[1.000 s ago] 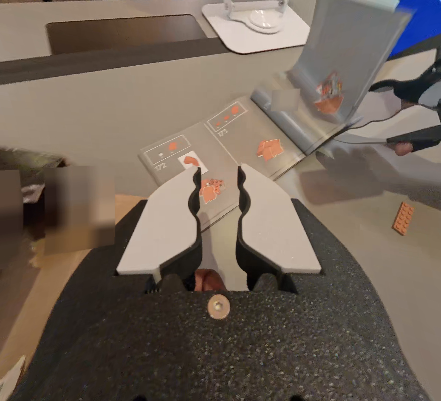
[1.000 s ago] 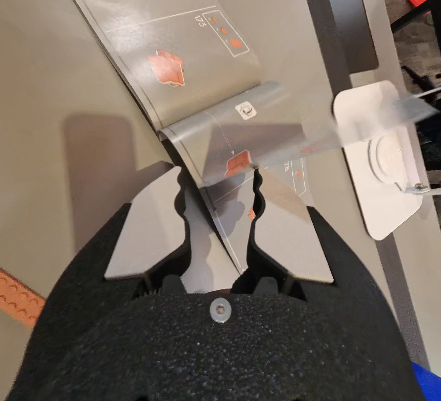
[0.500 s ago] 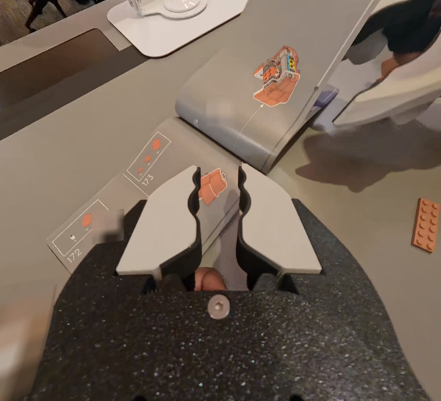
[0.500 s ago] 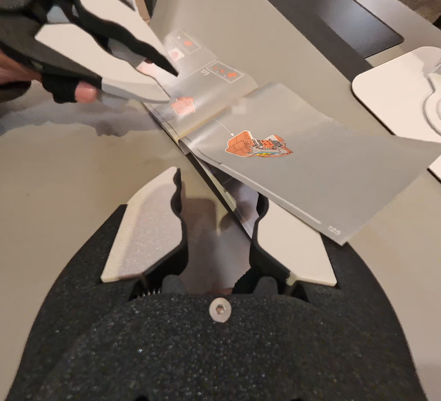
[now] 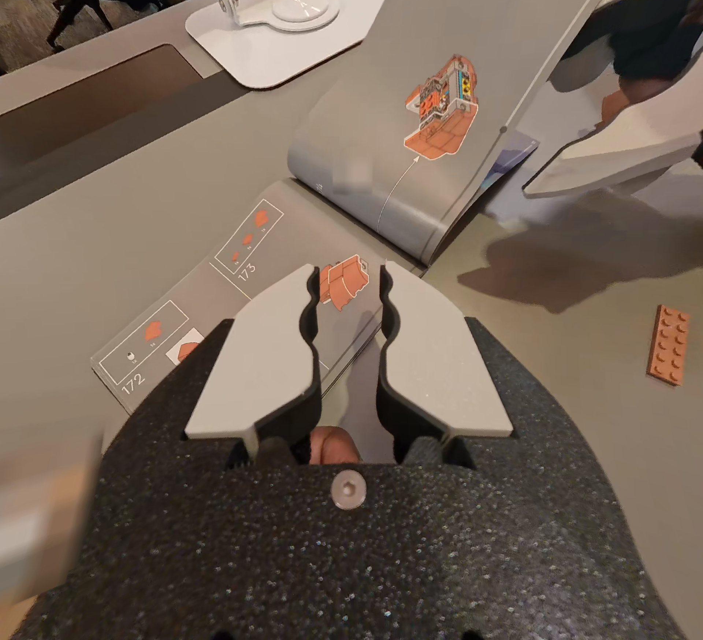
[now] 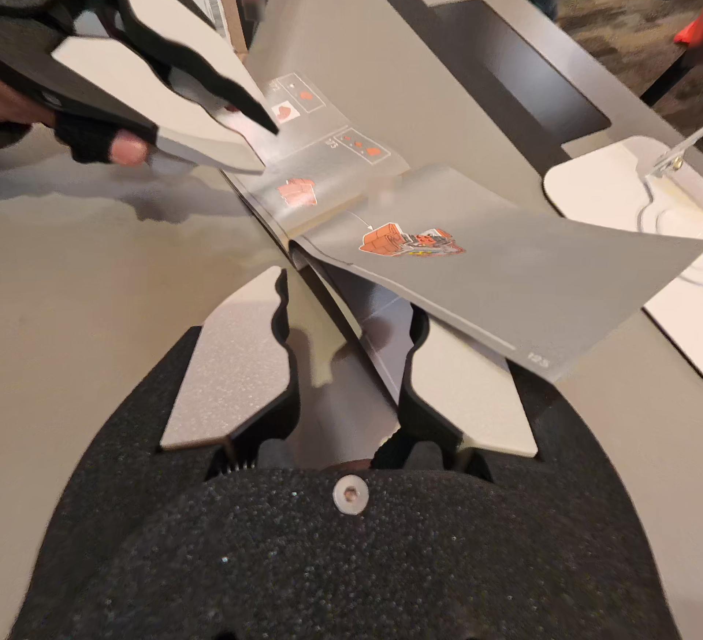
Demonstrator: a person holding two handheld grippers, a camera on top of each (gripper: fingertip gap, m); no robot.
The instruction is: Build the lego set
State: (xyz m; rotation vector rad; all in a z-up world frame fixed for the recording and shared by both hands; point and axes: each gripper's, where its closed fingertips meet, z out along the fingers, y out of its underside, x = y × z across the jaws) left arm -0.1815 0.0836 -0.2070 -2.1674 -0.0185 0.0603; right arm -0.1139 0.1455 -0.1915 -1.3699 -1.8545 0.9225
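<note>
Grey glossy paper instruction booklet (image 6: 494, 279) lies open on the grey table (image 5: 95, 241), one thin, floppy page raised; grip pages at the edge. Left gripper (image 5: 348, 302) and right gripper (image 6: 348, 321) gape, empty.

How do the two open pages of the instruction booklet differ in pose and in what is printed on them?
The left page lies flat on the table; the right page curls up off it. The left page carries boxed parts lists and small orange sub-assemblies; the right page shows one larger multicoloured model with an arrow. The left claw hovers over the left page, open. Both are grey.
</note>
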